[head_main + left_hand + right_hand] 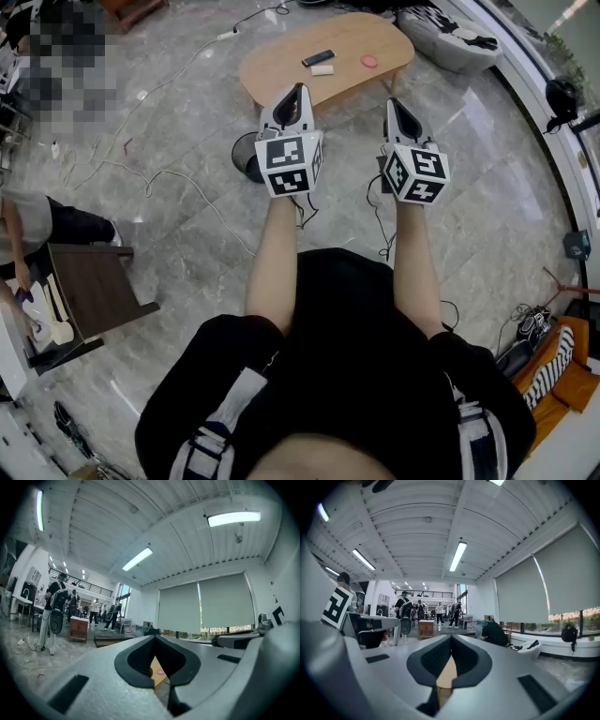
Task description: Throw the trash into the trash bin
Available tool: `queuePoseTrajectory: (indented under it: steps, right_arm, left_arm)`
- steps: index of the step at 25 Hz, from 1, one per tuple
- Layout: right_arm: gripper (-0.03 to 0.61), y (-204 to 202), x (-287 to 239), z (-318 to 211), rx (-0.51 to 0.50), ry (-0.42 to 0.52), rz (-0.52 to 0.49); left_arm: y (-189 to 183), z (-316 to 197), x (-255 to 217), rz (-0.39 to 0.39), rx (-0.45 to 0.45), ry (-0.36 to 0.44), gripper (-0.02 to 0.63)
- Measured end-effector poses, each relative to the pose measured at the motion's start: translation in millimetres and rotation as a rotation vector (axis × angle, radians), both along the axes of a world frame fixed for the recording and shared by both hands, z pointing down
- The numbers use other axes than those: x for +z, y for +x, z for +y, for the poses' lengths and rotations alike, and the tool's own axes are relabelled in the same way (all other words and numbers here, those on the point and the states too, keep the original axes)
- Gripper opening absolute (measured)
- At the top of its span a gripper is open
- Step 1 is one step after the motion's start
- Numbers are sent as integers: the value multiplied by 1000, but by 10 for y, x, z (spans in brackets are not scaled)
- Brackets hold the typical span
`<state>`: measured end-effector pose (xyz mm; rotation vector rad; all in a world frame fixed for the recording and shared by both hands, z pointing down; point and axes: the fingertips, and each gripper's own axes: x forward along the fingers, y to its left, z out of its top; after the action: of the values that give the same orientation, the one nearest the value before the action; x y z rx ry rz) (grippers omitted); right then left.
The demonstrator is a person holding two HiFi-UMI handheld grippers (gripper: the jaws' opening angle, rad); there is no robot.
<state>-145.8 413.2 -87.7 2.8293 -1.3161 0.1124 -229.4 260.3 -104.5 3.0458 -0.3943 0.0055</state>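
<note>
A grey marble floor [187, 225] filled the head view, seen steeply from above. A person in a black top [347, 347] stood at the bottom of the view with both bare forearms stretched forward, a gripper in each hand.

Ahead of them stood a low oval wooden table [281, 70]. A smaller dark wooden stand [98, 286] sat at the left edge, and white cables [159, 173] trailed across the floor between the two.

The left gripper [299, 89] was held level and pointed at the table's near edge. In its own view the left gripper [154, 638] had its jaws clenched tip to tip, with nothing between them. The right gripper [394, 101], beside it and also level, was likewise clenched and empty in the right gripper view [451, 637].

A dark round object [246, 157] sat on the floor just beside the table, partly hidden behind the left gripper; whether it was the bin could not be told.

On the tabletop, well apart from both grippers, lay a black bar-shaped item [318, 58], a small white piece [322, 70] just beside it, and a small pink round piece [369, 62] further right.
</note>
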Motion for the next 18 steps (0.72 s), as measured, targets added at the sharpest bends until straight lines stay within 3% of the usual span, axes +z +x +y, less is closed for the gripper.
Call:
queuePoseTrajectory:
  steps: [7,18]
  right_arm:
    - [12,120,-8,240,35,44,-4]
    - [12,317,-184,-132,21,77,25]
  left_arm:
    - [-47,-108,95,-22,-23,-5,2]
    - [-11,-466,32,3,-67,-8,2]
